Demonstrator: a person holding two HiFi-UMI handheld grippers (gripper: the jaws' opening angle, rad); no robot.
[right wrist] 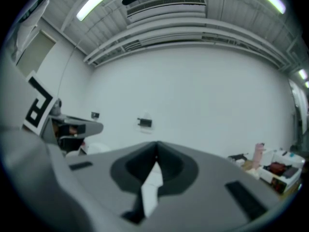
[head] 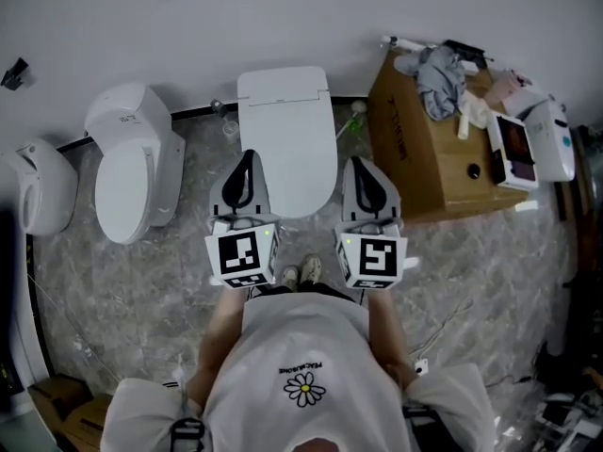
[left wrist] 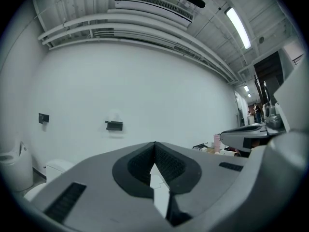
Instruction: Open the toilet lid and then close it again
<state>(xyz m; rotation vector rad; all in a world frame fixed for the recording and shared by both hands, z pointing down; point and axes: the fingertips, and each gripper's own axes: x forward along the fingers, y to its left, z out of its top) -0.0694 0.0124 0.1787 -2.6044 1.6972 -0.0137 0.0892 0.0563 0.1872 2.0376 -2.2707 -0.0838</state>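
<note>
Left gripper [head: 247, 161] and right gripper [head: 362, 168] clenched, empty, over the shut toilet lid [head: 287, 130]
Probably stiff, slick plastic; lift at its front edge

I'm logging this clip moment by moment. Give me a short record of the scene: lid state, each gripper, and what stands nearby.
target: toilet, in front of the person
lid: lid down
left: left gripper shut, empty, held level
right: right gripper shut, empty, held level
contact: neither gripper on the lid
nearby: second toilet to the left, box with clutter to the right
</note>
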